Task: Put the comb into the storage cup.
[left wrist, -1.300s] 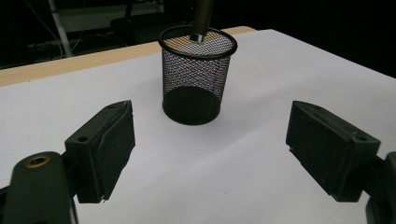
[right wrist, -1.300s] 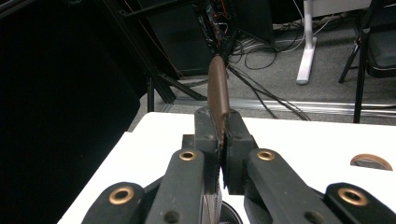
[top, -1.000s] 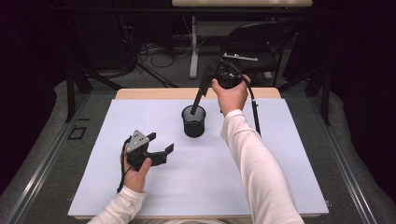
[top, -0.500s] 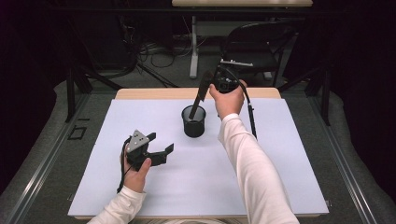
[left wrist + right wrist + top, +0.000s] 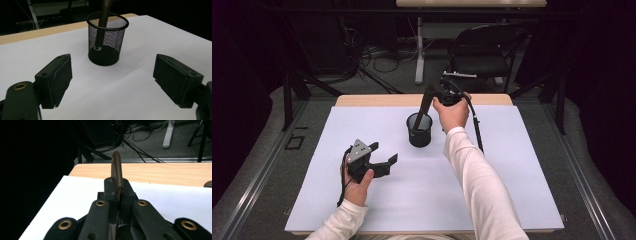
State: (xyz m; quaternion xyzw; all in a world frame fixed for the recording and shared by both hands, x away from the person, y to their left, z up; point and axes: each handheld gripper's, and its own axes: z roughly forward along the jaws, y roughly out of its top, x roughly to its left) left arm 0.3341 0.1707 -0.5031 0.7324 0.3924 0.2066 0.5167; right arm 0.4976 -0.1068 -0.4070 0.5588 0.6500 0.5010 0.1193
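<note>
A black wire-mesh cup (image 5: 419, 131) stands upright on the white sheet, a little behind its middle. My right gripper (image 5: 435, 95) hovers above and behind the cup, shut on the upper end of a slim dark brown stick-like utensil (image 5: 424, 108). The utensil slants down into the cup. In the left gripper view its lower end (image 5: 102, 20) reaches close to the floor of the cup (image 5: 107, 37). In the right gripper view the jaws (image 5: 117, 186) pinch the utensil (image 5: 116, 168) edge-on. My left gripper (image 5: 383, 153) rests low at front left, open and holding nothing, facing the cup (image 5: 112, 72).
The white sheet (image 5: 522, 165) covers a wooden table whose bare far edge (image 5: 382, 100) shows behind it. Beyond the table stand a black chair (image 5: 484, 55) and a white table leg (image 5: 419, 50), with cables on the floor. The right gripper's cable (image 5: 477, 131) hangs over the sheet.
My right hand has come down a little and the utensil has sunk deeper into the mesh cup. The left gripper has kept still.
</note>
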